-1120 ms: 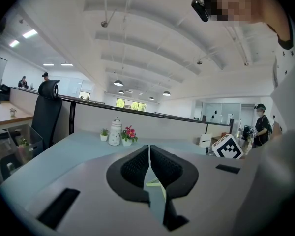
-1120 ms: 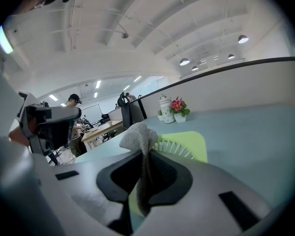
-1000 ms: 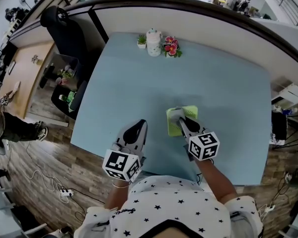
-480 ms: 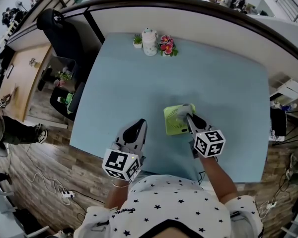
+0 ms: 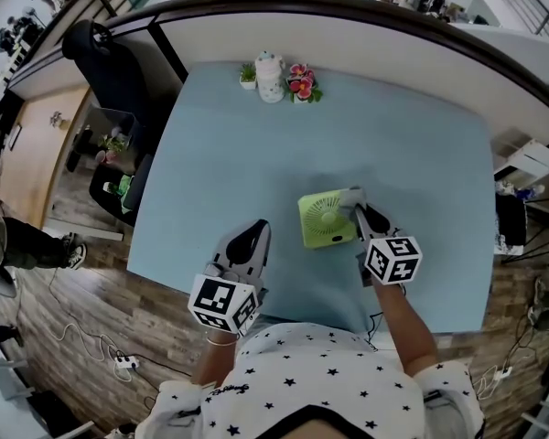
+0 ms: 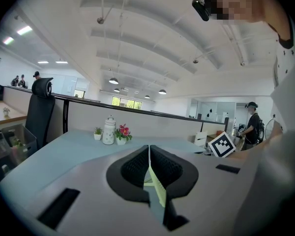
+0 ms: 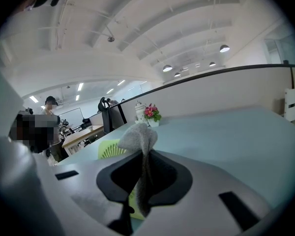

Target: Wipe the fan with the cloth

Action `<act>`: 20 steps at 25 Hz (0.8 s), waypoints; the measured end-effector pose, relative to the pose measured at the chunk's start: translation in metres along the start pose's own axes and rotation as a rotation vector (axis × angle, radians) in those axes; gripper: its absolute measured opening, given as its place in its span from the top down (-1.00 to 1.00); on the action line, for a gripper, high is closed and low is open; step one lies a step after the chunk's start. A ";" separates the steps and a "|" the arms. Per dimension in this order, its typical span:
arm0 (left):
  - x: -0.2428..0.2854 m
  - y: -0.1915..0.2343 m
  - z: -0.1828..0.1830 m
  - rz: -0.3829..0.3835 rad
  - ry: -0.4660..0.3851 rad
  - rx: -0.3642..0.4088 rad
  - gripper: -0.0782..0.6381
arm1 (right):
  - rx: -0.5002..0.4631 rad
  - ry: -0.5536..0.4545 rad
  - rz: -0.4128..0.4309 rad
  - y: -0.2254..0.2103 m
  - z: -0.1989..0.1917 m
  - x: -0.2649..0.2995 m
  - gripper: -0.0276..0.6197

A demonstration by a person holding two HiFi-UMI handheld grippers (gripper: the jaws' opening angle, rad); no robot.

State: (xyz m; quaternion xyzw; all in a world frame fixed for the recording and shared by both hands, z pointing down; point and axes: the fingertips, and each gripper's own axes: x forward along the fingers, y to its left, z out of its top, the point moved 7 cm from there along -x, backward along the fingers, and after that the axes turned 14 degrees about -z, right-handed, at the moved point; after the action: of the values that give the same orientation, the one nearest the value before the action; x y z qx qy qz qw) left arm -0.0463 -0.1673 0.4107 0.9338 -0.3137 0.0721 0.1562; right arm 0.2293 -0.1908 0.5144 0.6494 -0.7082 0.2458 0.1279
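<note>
A lime-green square fan (image 5: pixel 326 219) lies flat, grille up, on the light blue table (image 5: pixel 238 154). My right gripper (image 5: pixel 356 210) is at the fan's right edge, shut on a grey cloth (image 5: pixel 350 197) that sticks out past its tips. In the right gripper view the cloth (image 7: pixel 139 135) bunches above the shut jaws of that gripper (image 7: pixel 144 157), and the fan (image 7: pixel 109 150) shows to the left behind it. My left gripper (image 5: pixel 248 244) hovers left of the fan near the table's front edge, shut and empty. The left gripper (image 6: pixel 149 150) shows only a sliver of the fan (image 6: pixel 159 191) behind its jaws.
A white jar (image 5: pixel 270 78), a small potted plant (image 5: pixel 248 76) and pink flowers (image 5: pixel 302 83) stand at the table's far edge against a partition. A black chair (image 5: pixel 105 48) stands off the table's left side. The front edge runs just under both grippers.
My right gripper has carried the cloth rightward over the fan, from its left edge to its right edge, uncovering the grille. The left gripper has stayed put.
</note>
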 end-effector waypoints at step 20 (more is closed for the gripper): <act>-0.029 -0.007 -0.006 0.020 -0.020 -0.003 0.69 | -0.075 -0.051 0.196 0.077 -0.001 -0.024 0.81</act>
State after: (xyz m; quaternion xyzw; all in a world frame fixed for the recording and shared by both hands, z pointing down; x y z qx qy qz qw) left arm -0.0652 -0.1436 0.4073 0.9310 -0.3248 0.0639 0.1537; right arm 0.1564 -0.1674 0.4890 0.5778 -0.7800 0.2140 0.1092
